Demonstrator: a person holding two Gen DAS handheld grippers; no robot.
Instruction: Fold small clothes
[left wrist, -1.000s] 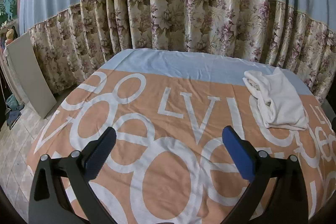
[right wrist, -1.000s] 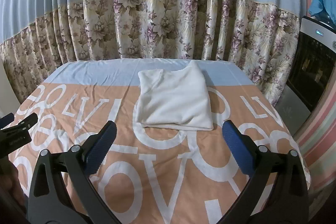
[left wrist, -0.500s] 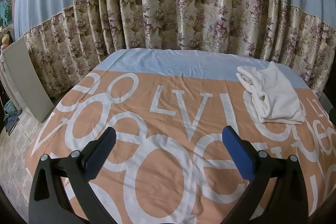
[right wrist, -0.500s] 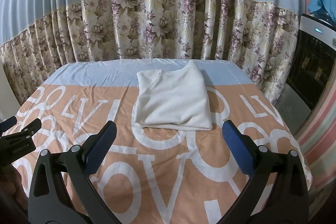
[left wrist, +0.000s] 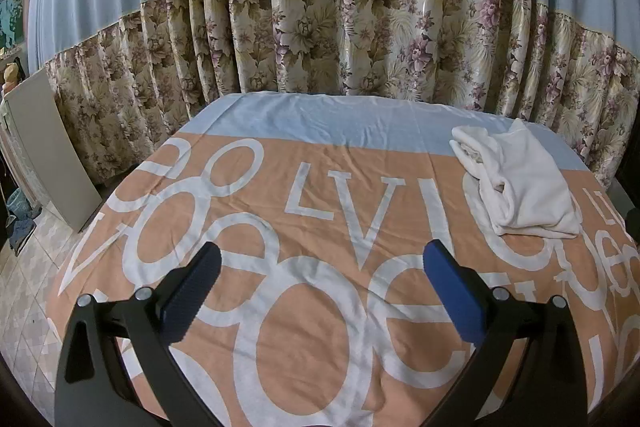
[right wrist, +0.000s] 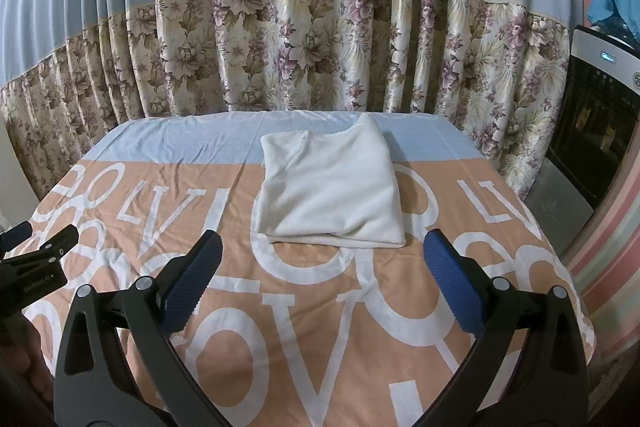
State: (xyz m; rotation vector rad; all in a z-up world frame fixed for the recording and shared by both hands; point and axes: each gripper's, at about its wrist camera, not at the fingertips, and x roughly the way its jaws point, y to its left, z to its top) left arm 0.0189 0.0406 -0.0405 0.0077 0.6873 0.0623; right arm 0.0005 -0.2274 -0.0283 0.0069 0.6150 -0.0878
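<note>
A white garment lies folded into a compact rectangle on the orange and blue bedspread, toward the far side. In the left wrist view the same white garment sits at the far right, its layered edge facing me. My right gripper is open just in front of the fold, hovering over the spread with nothing between its blue pads. My left gripper is also open and empty, over the middle of the bedspread, well left of the garment. The left gripper's tip shows at the left edge of the right wrist view.
Blue and floral curtains hang close behind the bed. A dark appliance with a blue cloth on top stands at the right. A pale board leans at the left beside a tiled floor.
The left wrist view has swung slightly right, so the folded garment sits a little more toward the centre. The right gripper has barely moved. Both stay open.
</note>
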